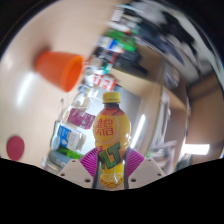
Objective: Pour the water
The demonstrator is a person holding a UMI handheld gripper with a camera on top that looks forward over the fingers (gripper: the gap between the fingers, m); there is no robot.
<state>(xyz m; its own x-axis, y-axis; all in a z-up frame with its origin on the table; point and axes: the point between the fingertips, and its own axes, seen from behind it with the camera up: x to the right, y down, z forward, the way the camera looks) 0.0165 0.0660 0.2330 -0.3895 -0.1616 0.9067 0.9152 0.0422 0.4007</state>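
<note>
- Firmly clamped: gripper (111, 158) closed on the bottle (110, 135), both magenta pads (95, 158) pressed against its label, one on each side, no gap visible.
- Bottle held upright between the fingers, long axis running straight up from the jaws toward the yellow cap (111, 98); amber-yellow liquid inside, red and green label wrapped round the middle.
- Cap apparently on, so pouring looks not yet begun; hard to say whether loosened.
- Orange cup (60, 68) beyond the fingers and off to the left of the bottle, well apart from it, resting on the pale table (30, 110); seen from here with its body splayed outward, so cannot tell for certain whether mouth up or lying tilted.
- Key relation for the coming move: cup up and to the left of the held bottle, so likely a carry leftward and forward, then a tip of the bottle's neck toward the cup's mouth.
- Between bottle and cup, a row of other bottles and cartons (80, 118) just beside the gripped one on its left; probably the main obstacle on that path, calling for a lift clear before swinging across.
- Cluttered shelving or desks in the background, too blurred to name.
- Risk as judged: spill over the table if tipped before the neck sits above the cup.
</note>
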